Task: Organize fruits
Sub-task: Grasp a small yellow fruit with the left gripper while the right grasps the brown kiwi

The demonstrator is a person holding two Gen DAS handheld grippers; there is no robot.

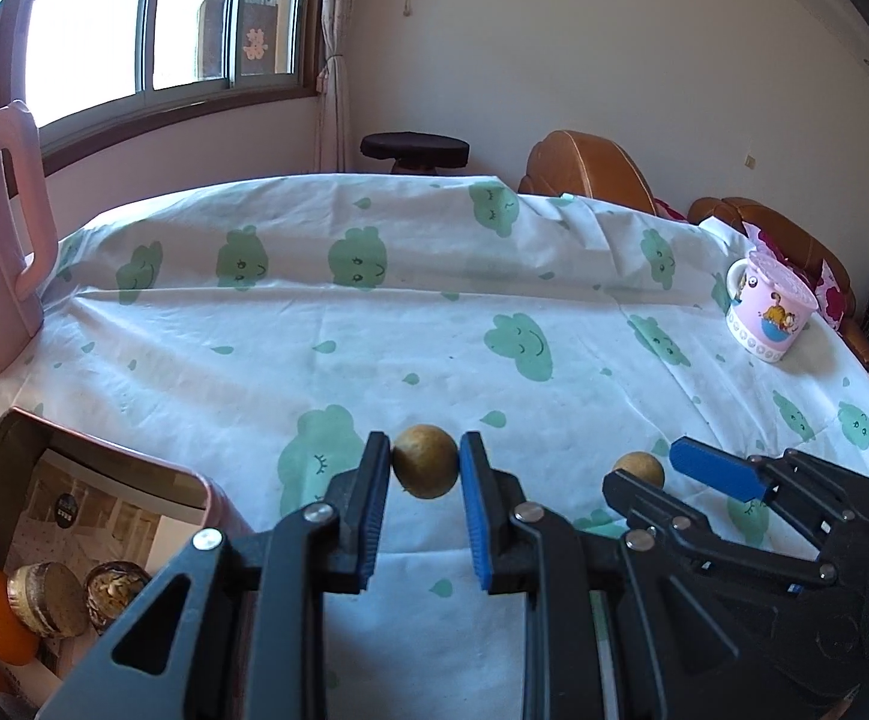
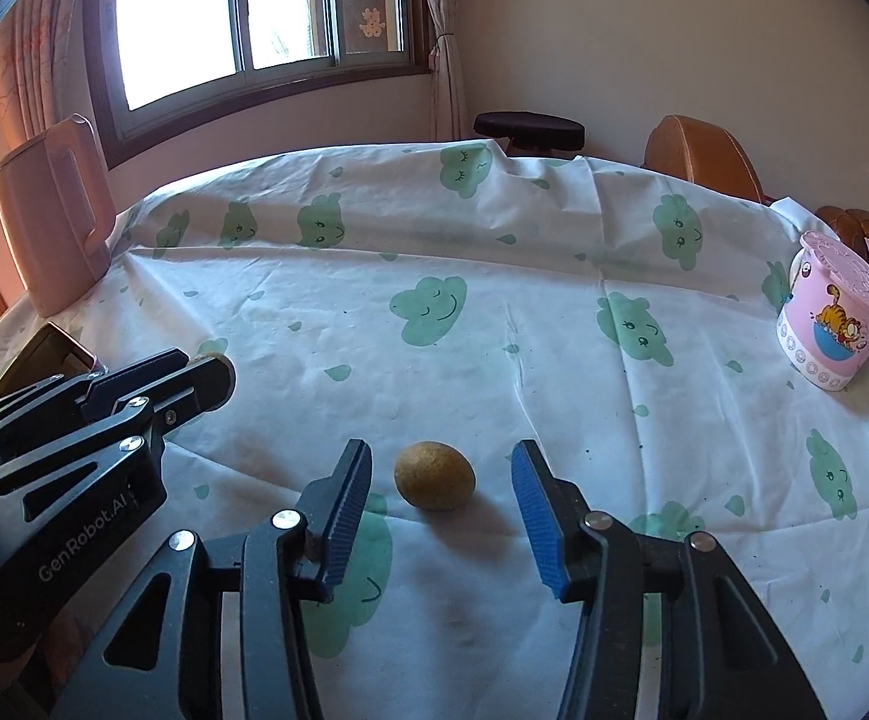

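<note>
Left hand-held gripper [image 1: 425, 468] clamping fruit [image 1: 425, 461], mug [image 1: 767, 312] beyond

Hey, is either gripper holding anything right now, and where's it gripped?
The left gripper holds a small brown fruit by its two sides. The right gripper holds nothing.
</note>
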